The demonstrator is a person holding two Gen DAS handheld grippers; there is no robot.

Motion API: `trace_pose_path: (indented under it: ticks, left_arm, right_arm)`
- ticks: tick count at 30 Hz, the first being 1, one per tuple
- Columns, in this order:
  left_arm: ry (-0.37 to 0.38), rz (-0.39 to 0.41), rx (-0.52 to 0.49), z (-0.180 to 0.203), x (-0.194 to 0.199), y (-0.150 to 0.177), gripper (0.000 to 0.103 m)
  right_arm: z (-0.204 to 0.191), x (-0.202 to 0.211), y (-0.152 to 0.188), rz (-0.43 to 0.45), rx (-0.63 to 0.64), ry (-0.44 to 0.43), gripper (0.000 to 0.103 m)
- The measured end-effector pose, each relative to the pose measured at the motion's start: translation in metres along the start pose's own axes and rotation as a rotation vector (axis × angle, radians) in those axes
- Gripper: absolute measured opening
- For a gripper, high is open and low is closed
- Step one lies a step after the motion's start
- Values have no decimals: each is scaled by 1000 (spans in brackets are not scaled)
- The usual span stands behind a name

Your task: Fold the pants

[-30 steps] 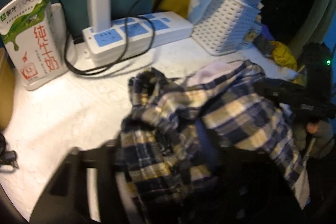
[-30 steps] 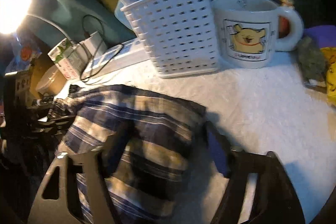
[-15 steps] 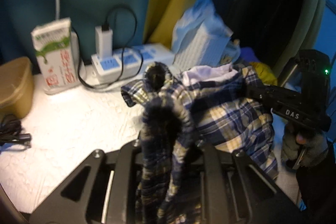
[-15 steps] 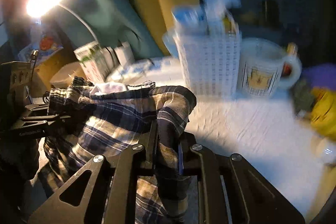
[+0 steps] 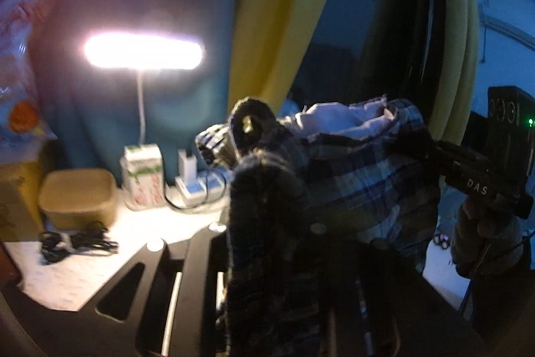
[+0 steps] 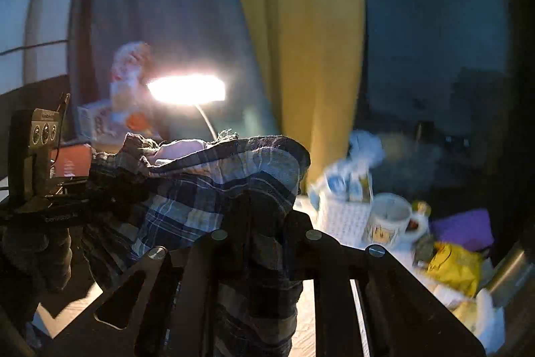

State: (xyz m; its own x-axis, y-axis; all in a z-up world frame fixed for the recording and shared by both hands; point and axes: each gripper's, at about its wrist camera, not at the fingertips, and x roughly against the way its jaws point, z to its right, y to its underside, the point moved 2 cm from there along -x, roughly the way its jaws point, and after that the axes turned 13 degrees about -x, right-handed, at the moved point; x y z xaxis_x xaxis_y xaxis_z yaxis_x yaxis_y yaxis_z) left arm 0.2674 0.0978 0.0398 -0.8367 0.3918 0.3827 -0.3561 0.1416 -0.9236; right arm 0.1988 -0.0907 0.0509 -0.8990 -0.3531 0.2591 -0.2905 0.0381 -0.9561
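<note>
The blue, dark and cream plaid pants [image 5: 361,176] hang in the air between my two grippers, lifted clear of the white table [image 5: 80,270]. My left gripper [image 5: 267,223] is shut on one end of the waistband, which bunches over its fingers. My right gripper [image 6: 264,223] is shut on the other end of the pants [image 6: 214,189]. The right gripper [image 5: 481,186] also shows at the right of the left wrist view, and the left gripper [image 6: 57,213] at the left of the right wrist view. The lower part of the pants is hidden below.
A lit desk lamp [image 5: 143,51] shines behind. On the table stand a milk carton [image 5: 143,176], a power strip [image 5: 197,186], a tan lidded box [image 5: 78,196], a coiled cable [image 5: 73,243], a white basket [image 6: 341,213], a mug [image 6: 391,219] and a yellow bag [image 6: 454,266].
Both grippers closed on the pants and raised them off the table. The views tilted upward, and the lamp and curtain came into sight.
</note>
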Motion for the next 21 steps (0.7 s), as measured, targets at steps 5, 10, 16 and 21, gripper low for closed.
trace_pose_path:
  ticks: [5, 10, 16, 21]
  left_arm:
    - [-64, 97, -8, 1, 70, -13, 17]
    - [-126, 127, -12, -3, 128, -11, 17]
    - [-203, 80, -13, -18, 187, 9, 17]
    - [-246, 4, 13, -41, 206, 38, 17]
  right_arm:
    - [-42, 38, -16, 57, 40, -66, 15]
    - [-84, 61, -17, 76, 60, -146, 15]
    - [-129, 62, -2, 33, 59, -241, 15]
    - [-157, 40, 21, -61, 40, -292, 15]
